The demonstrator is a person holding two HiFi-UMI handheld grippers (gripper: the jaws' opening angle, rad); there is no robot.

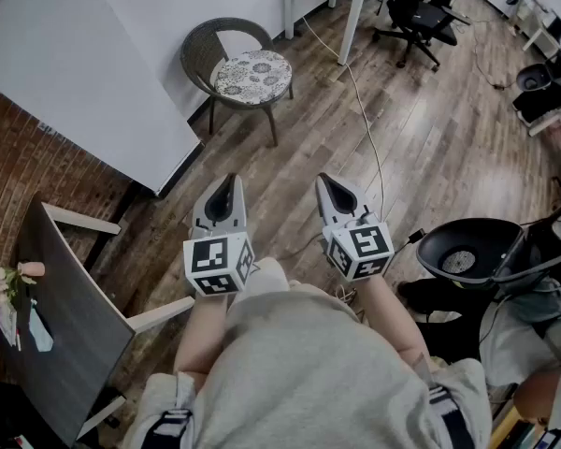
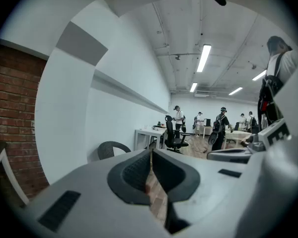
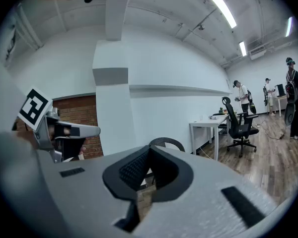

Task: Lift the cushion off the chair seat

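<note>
grey wicker chair (image 1: 206, 50) stands at twelve o'clock, well apart from the person, with the round floral-patterned cushion (image 1: 251, 74) flat on its seat. left gripper (image 1: 226, 181) and right gripper (image 1: 329, 181) have their fingers together on nothing. judged step: approach; next calls for closing in, then parting the fingers at the cushion's rim

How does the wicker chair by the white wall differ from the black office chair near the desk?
The wicker chair has a rounded woven back, fixed legs and a round patterned cushion on its seat. The office chair is black, stands on a star base and shows no loose cushion. Both stand unoccupied on the wood floor.
</note>
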